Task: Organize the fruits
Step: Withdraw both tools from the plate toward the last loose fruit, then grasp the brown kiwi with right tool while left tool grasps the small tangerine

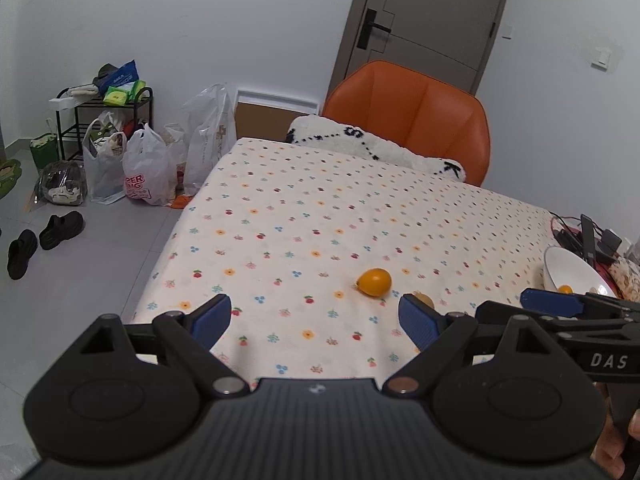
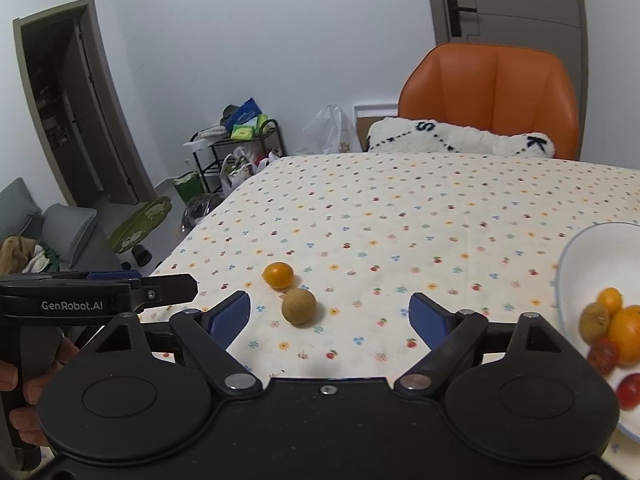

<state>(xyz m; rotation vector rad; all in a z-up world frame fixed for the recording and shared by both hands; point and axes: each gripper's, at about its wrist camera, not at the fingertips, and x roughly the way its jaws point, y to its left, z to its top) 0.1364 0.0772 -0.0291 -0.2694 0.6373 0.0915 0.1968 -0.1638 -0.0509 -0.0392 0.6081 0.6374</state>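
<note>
Your left claw (image 1: 314, 316) and right claw (image 2: 330, 314) both stand wide and empty over the near edge of the desk (image 2: 440, 208). Two fruits remain loose on the floral cloth: a small orange kumquat (image 2: 278, 275) and, just beside it nearer you, a brown round fruit (image 2: 299, 306). The white bowl (image 2: 576, 256) at the right edge already holds several fruits, so it looks like the collecting spot. The brown fruit sits closest to your right claw, probably the easier pick.
</note>
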